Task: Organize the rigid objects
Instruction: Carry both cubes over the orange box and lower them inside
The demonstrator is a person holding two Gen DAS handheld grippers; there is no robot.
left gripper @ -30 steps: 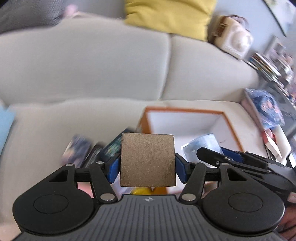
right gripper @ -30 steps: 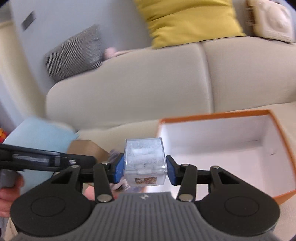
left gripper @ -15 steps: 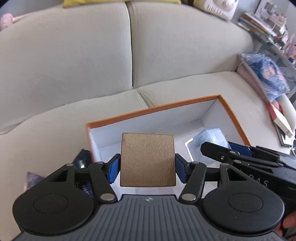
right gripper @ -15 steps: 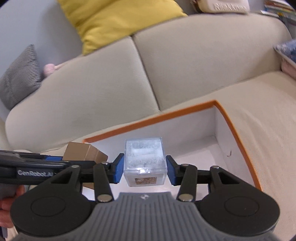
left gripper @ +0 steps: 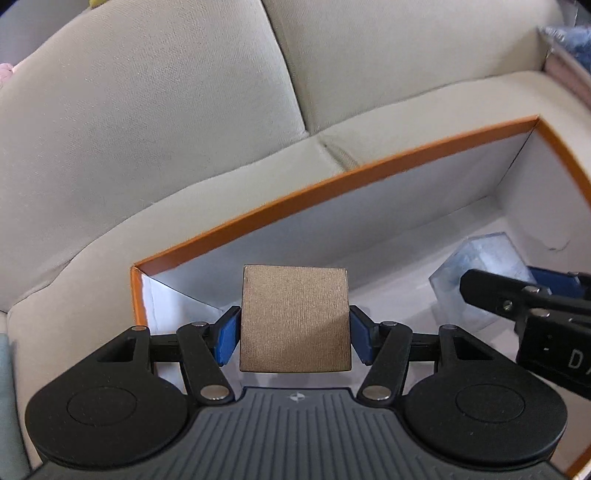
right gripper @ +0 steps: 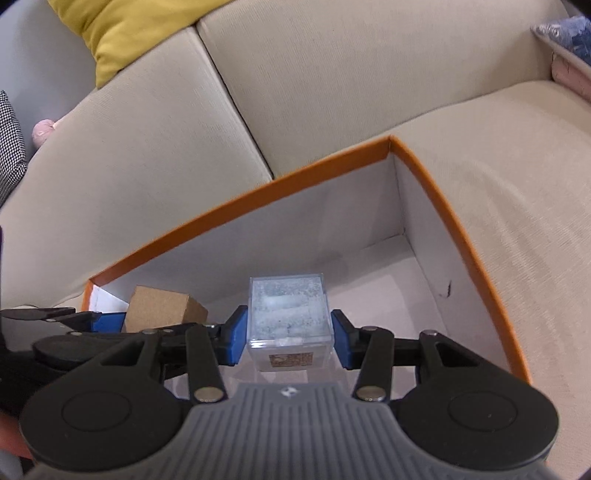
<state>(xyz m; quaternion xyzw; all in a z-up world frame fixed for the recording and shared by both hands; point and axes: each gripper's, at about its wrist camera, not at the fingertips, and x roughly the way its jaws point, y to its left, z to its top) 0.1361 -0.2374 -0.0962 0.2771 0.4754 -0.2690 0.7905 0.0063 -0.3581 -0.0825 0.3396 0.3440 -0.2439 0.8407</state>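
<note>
My left gripper (left gripper: 294,332) is shut on a brown cardboard cube (left gripper: 294,317), held over the near left part of an orange-rimmed box (left gripper: 332,181) with white inner walls. My right gripper (right gripper: 289,338) is shut on a clear plastic cube (right gripper: 288,314) with a small label on its near face, also inside the box (right gripper: 258,192). In the left wrist view the clear cube (left gripper: 476,273) and the right gripper show at the right edge. From the right wrist, the brown cube (right gripper: 162,310) and the left gripper's blue pad appear at the left.
The box sits on the seat of a beige sofa (left gripper: 147,129). A yellow cushion (right gripper: 122,33) and a checked cushion (right gripper: 9,144) lie at the sofa's far left. Blue-patterned fabric (right gripper: 569,29) lies at the right end.
Both grippers have come down and forward with their cubes, from above the sofa seat to inside the box. The views tilted downward, and the box now fills them.
</note>
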